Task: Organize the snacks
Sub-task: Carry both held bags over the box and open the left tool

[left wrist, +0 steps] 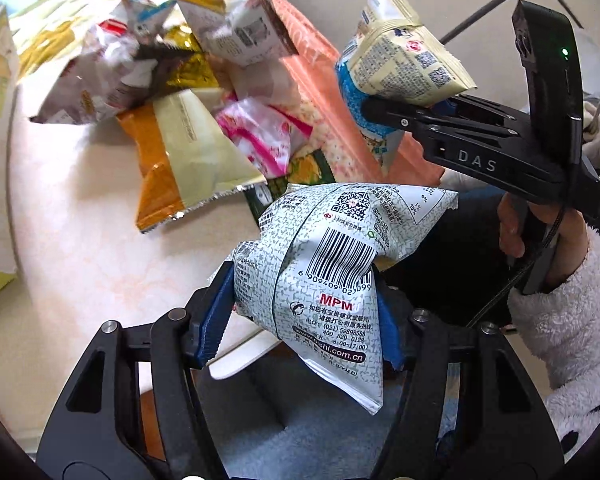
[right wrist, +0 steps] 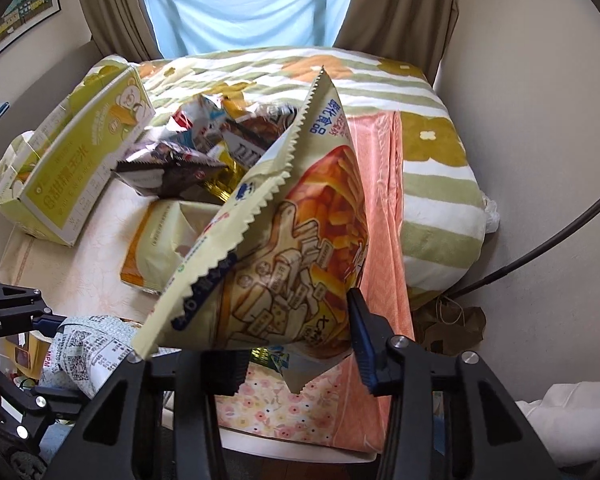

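Note:
In the left wrist view my left gripper (left wrist: 302,316) is shut on a pale green speckled snack bag (left wrist: 340,240) with a barcode, its blue pads (left wrist: 216,312) pinching the bag's lower half. The bag hangs above the table's near edge. Up at the right, my right gripper (left wrist: 370,110) is shut on a cream and blue snack bag (left wrist: 404,60), held in the air by a hand in a fluffy white sleeve (left wrist: 572,320). The right wrist view shows that cream and orange bag (right wrist: 300,220) clamped in the right gripper (right wrist: 296,344). The left gripper (right wrist: 56,356) and speckled bag (right wrist: 92,344) sit lower left.
A heap of several snack bags (left wrist: 160,80) lies on the white table (left wrist: 80,220). An open yellow-green carton (right wrist: 72,168) stands at the table's left. An orange cloth (right wrist: 380,220) drapes the right edge, with a striped blanket (right wrist: 432,128) behind. A black stand leg (right wrist: 540,256) leans at the right wall.

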### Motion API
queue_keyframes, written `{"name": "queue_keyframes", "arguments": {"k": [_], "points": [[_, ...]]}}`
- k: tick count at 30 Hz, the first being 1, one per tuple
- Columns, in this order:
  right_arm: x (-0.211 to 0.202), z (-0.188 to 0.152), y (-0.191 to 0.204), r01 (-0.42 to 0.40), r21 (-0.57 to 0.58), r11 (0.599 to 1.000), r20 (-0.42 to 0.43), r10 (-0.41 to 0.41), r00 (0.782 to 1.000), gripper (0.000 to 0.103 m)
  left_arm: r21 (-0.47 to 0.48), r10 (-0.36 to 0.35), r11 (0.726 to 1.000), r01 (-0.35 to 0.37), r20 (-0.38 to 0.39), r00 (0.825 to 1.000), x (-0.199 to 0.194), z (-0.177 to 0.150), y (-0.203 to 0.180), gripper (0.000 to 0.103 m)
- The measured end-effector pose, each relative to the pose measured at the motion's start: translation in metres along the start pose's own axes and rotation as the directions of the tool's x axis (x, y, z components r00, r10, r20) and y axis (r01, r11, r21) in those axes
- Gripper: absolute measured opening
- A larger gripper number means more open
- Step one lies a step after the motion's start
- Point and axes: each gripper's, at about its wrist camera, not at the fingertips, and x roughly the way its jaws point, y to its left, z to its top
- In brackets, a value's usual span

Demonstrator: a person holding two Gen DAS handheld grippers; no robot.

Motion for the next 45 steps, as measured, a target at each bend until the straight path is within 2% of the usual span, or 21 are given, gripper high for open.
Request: {"name": "queue_keyframes", "arguments": {"k": [6, 11, 15, 20, 24, 29, 33, 36, 40, 45], "points": [[-0.030, 0.010, 0.007, -0.019, -0.024, 1.000, 0.067, 0.021, 0.998, 0.040, -0.041, 0.018, 0.999, -0.014, 0.109, 0.994, -0.036, -0.004, -0.003, 0.058], [-0.050, 0.025, 0.016, -0.039, -0.058, 0.998, 0.124, 0.046, 0.991, 0.040, -0.087, 0.049, 0.996, -0.031, 0.219, 0.975, -0.075, -0.008, 0.005, 0.058], [-0.063, 0.046, 0.031, -0.065, -0.112, 0.992, 0.162, 0.083, 0.983, 0.040, -0.135, 0.106, 0.989, -0.067, 0.310, 0.945, -0.115, -0.005, 0.020, 0.058], [-0.068, 0.079, 0.063, -0.097, -0.169, 0.981, 0.187, 0.129, 0.974, 0.040, -0.216, 0.193, 0.970, -0.112, 0.401, 0.896, -0.170, 0.007, 0.056, 0.058], [-0.063, 0.110, 0.098, -0.132, -0.205, 0.970, 0.202, 0.174, 0.964, 0.040, -0.283, 0.262, 0.948, -0.145, 0.434, 0.862, -0.210, 0.015, 0.098, 0.058], [-0.047, 0.148, 0.151, -0.185, -0.245, 0.952, 0.208, 0.238, 0.949, 0.040, -0.346, 0.322, 0.922, -0.174, 0.436, 0.840, -0.251, 0.026, 0.161, 0.058], [-0.029, 0.175, 0.200, -0.229, -0.265, 0.937, 0.195, 0.285, 0.938, 0.040, -0.384, 0.356, 0.904, -0.190, 0.427, 0.831, -0.271, 0.037, 0.216, 0.058], [-0.009, 0.192, 0.240, -0.260, -0.268, 0.928, 0.166, 0.310, 0.936, 0.040, -0.395, 0.380, 0.893, -0.217, 0.401, 0.833, -0.278, 0.044, 0.253, 0.058], [0.017, 0.208, 0.278, -0.277, -0.244, 0.929, 0.123, 0.313, 0.942, 0.040, -0.401, 0.380, 0.887, -0.227, 0.359, 0.853, -0.274, 0.057, 0.303, 0.058], [0.047, 0.221, 0.305, -0.248, -0.196, 0.949, 0.079, 0.268, 0.960, 0.040, -0.390, 0.378, 0.887, -0.248, 0.302, 0.875, -0.261, 0.073, 0.353, 0.059]]}}
